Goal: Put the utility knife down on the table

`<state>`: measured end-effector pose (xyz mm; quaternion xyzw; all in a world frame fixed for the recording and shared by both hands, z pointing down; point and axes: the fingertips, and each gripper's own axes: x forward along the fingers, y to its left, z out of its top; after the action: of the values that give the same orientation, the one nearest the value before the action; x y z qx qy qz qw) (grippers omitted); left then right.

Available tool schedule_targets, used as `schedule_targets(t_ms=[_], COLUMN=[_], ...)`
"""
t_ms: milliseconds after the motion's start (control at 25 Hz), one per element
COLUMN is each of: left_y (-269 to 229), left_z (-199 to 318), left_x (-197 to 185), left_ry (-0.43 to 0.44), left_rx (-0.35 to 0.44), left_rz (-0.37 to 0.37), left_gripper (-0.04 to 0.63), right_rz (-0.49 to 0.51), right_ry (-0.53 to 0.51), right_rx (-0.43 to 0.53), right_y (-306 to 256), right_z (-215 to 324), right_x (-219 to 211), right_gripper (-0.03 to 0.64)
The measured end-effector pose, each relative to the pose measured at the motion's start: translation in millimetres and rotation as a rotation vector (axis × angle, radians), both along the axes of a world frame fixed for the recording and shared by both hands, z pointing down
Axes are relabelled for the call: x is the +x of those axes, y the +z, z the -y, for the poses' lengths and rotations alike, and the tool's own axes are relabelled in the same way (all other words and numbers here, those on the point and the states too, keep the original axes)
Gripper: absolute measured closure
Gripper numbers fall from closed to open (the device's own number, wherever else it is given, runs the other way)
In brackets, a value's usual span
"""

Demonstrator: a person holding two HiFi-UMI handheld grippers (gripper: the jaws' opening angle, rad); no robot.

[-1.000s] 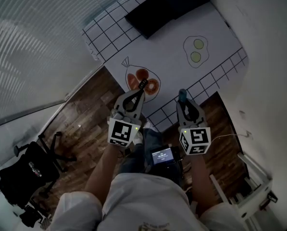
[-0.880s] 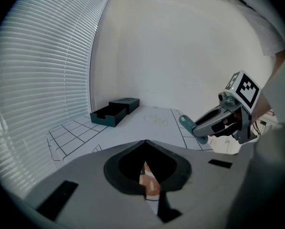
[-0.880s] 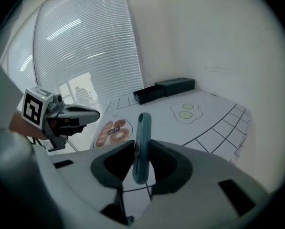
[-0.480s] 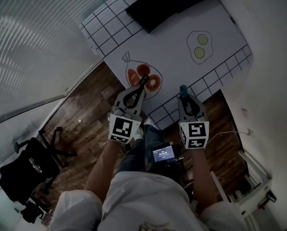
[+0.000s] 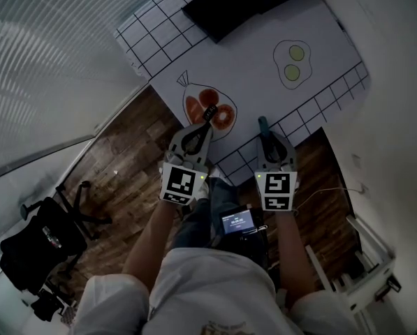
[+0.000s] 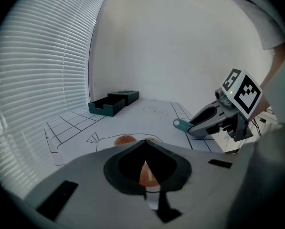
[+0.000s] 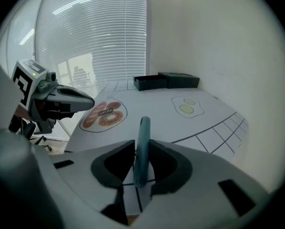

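Note:
A teal utility knife point(image 7: 141, 147) stands on edge between the jaws of my right gripper point(image 7: 141, 143), which is shut on it; the jaws have just been closing a little further on it. In the head view the knife's tip point(image 5: 262, 123) sticks out past the right gripper point(image 5: 265, 135) over the near edge of the white table point(image 5: 257, 75). My left gripper point(image 5: 207, 117) hovers beside it over a drawn bag of orange rounds point(image 5: 208, 110). Its jaws meet at the tip point(image 6: 145, 142) with nothing held.
A dark open box point(image 5: 243, 2) sits at the table's far end. A fried-egg drawing point(image 5: 292, 54) lies to the right of the middle. A black office chair point(image 5: 47, 236) stands on the wooden floor at the left. Window blinds point(image 5: 47, 47) run along the left.
Both grippers have sunk a little and edged forward over the table's near edge. The right one has rolled slightly with the knife in it.

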<state>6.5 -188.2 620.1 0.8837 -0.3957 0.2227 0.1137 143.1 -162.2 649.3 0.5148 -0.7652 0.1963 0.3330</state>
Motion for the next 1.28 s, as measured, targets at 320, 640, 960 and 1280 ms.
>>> schedule_targets(t_ms=[320, 640, 960, 1280], left_y=[2, 2, -3, -8], left_z=[-3, -4, -3, -4], left_x=[-6, -7, -14, -17], left_ry=[-0.013, -0.003, -0.013, -0.015], left_rx=[-0.02, -0.025, -0.012, -0.007], left_rz=[-0.016, -0.028, -0.033, -0.039], left_gripper=[0.588, 0.588, 0.588, 0.588], right_rz=[-0.031, -0.051, -0.055, -0.059], right_ry=[0.004, 0.017, 0.015, 0.021], right_rx=[0.011, 0.008, 0.016, 0.03], right_y=[5, 8, 4, -1], right_z=[0, 3, 3, 2], right_x=[-2, 2, 1, 0], right_gripper=[0.517, 0.475, 0.471, 0.471])
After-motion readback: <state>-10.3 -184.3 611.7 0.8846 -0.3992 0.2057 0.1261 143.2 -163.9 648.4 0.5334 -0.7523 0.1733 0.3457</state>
